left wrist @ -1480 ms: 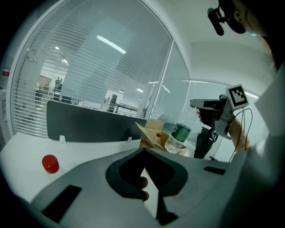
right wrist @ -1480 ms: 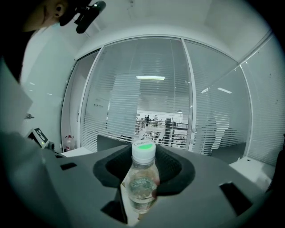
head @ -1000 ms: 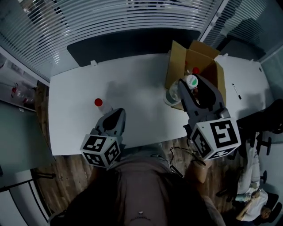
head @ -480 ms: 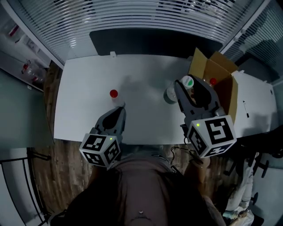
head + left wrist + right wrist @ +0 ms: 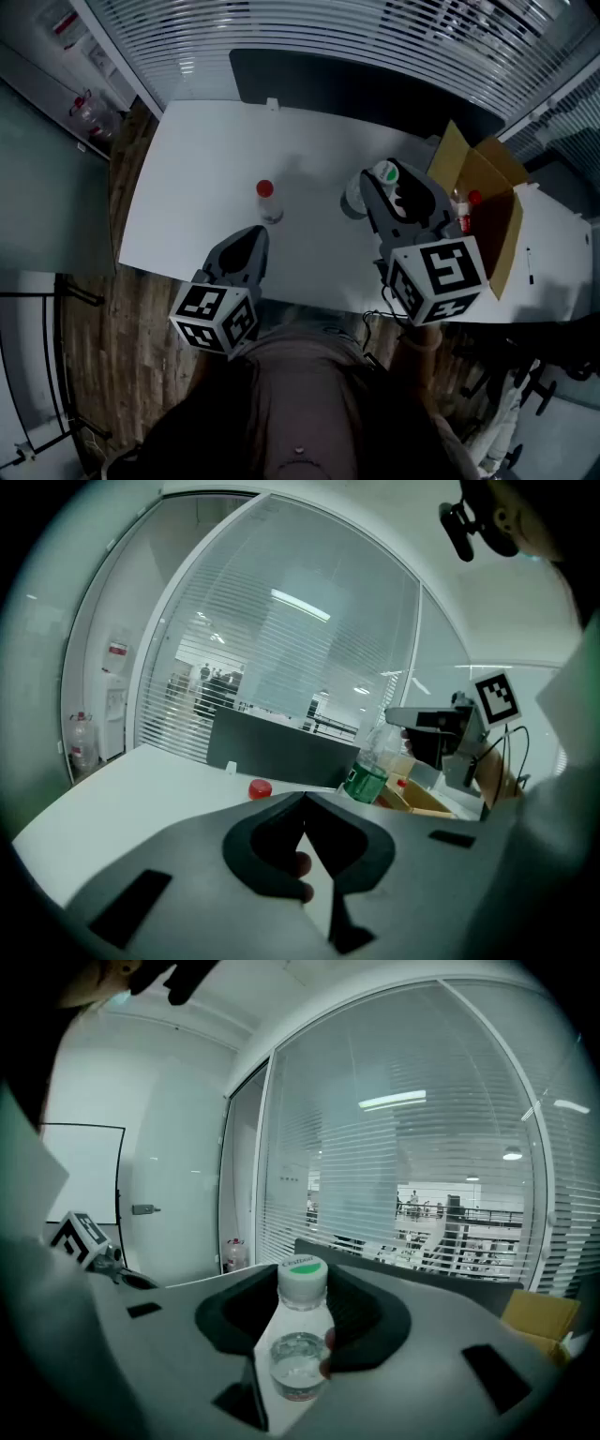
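The right gripper (image 5: 301,1321) is clamping a clear bottle (image 5: 298,1365), its jaws pressing on both sides of the body while the white, green-topped cap (image 5: 302,1279) is pointing away from the camera. Only this gripper's own view is showing that grip closely. The head view is showing the same bottle from above, poking out ahead of the jaws over the white table (image 5: 197,178). The left gripper view is adding the bottle's green label (image 5: 364,782), which the other two are not showing, and is catching the bottle hanging tilted under the right gripper. Whether its base is touching the tabletop cannot be told. The left gripper (image 5: 303,801) is sitting with its jaws together and nothing between them. A small red-capped bottle (image 5: 266,200) is standing on the table just ahead of its tips. The left gripper view is giving only its red cap peeking over the jaw tips, and the right gripper view is missing it altogether. An open cardboard box (image 5: 483,211) is standing just to the right of the right gripper, with another red cap (image 5: 473,198) inside that only the head view is showing clearly
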Action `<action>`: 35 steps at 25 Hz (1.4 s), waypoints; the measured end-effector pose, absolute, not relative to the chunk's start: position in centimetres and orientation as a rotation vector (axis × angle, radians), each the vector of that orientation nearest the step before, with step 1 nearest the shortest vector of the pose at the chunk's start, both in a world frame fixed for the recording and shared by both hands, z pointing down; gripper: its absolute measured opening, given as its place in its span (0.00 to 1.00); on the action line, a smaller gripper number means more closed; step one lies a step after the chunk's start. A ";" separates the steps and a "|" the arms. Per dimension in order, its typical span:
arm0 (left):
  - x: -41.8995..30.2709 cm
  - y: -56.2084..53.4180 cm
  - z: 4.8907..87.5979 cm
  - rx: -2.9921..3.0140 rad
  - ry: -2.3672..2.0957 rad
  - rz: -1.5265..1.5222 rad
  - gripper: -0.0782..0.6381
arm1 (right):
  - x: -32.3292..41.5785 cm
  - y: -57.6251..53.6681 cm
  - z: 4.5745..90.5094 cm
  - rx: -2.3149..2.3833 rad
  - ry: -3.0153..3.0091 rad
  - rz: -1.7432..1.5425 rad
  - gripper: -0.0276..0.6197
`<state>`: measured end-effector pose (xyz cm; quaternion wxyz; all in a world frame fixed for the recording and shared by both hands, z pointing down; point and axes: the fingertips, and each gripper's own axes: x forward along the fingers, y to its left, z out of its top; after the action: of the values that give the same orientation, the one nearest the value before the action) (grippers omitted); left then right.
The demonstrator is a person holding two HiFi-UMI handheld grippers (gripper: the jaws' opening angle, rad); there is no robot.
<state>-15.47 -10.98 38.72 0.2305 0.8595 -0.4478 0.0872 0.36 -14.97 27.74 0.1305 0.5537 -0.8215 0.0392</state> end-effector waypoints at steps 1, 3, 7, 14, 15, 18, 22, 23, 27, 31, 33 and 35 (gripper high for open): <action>-15.7 -11.0 38.7 2.356 -1.245 0.237 0.12 | 0.0 -15.2 28.1 1.593 -2.394 0.120 0.31; -16.2 -10.9 38.8 2.342 -1.268 0.230 0.12 | -0.5 -15.7 28.8 1.572 -2.406 0.130 0.31; -16.9 -10.8 38.8 2.321 -1.301 0.218 0.12 | -1.6 -16.5 30.4 1.537 -2.415 0.147 0.31; -17.5 -11.0 38.8 2.304 -1.328 0.210 0.12 | -3.2 -17.5 33.9 1.476 -2.413 0.190 0.31; -17.6 -11.1 38.8 2.302 -1.330 0.210 0.12 | -3.4 -17.6 34.5 1.466 -2.409 0.201 0.31; -17.7 -11.3 38.8 2.300 -1.332 0.210 0.12 | -3.8 -18.0 36.3 1.447 -2.408 0.230 0.31; -17.7 -11.7 38.8 2.301 -1.333 0.210 0.12 | -4.0 -18.5 38.6 1.448 -2.395 0.247 0.31; -17.7 -11.9 38.8 2.302 -1.334 0.209 0.12 | -4.1 -18.6 39.1 1.445 -2.390 0.252 0.31; -17.9 -12.4 38.9 2.300 -1.337 0.208 0.12 | -4.6 -18.8 40.9 1.422 -2.376 0.271 0.31; -17.6 -12.6 38.9 2.300 -1.333 0.209 0.12 | -4.7 -19.1 42.1 1.403 -2.370 0.276 0.31; -17.5 -12.8 38.9 2.299 -1.333 0.209 0.12 | -4.7 -19.2 42.8 1.396 -2.360 0.278 0.31; -17.4 -12.9 39.0 2.297 -1.334 0.211 0.12 | -4.5 -19.2 43.6 1.393 -2.348 0.273 0.31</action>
<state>-17.38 -12.93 38.95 0.2360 0.8377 -0.4864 0.0770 -4.55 -19.16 43.59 0.1979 0.4976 -0.8389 0.0976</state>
